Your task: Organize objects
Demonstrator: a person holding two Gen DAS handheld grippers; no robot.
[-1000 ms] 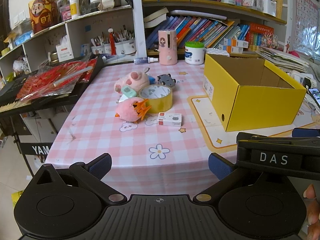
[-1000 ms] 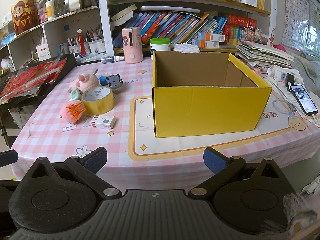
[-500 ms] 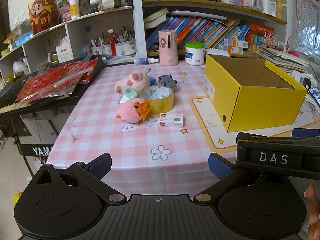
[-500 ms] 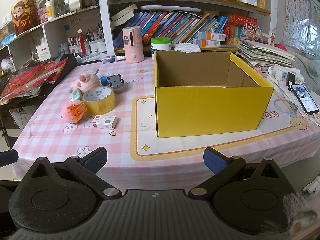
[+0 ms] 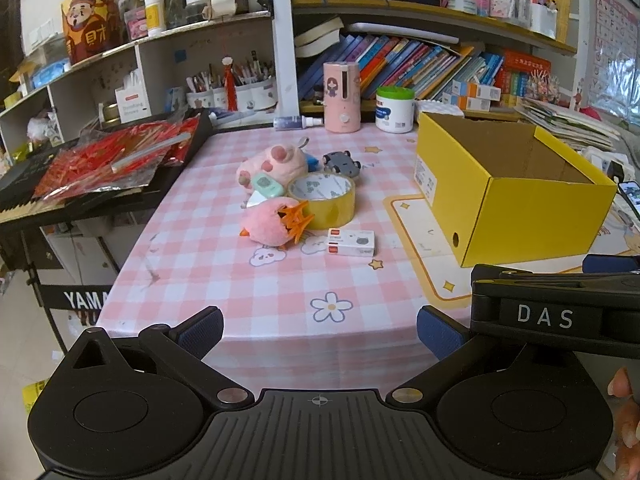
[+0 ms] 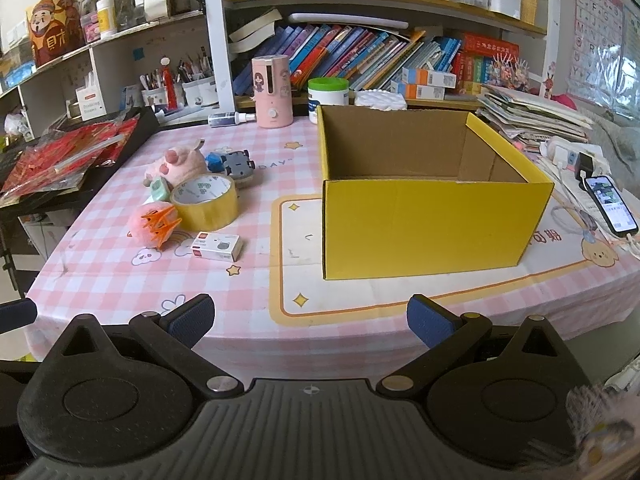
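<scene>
Yellow box (image 6: 436,228) interior visible from right only; both grippers (image 5: 320,326) (image 6: 310,320) spread, empty.

Ahead, a table (image 6: 248,280) under a pink checked cloth, backed by crowded bookshelves (image 6: 360,52) with leaning books and pen pots. To the left, white shelving (image 5: 100,80) and a black keyboard (image 5: 24,200) heaped with red packets; far right, an alphabet chart (image 6: 596,20) on the wall. Lit evenly by soft daylight.
</scene>
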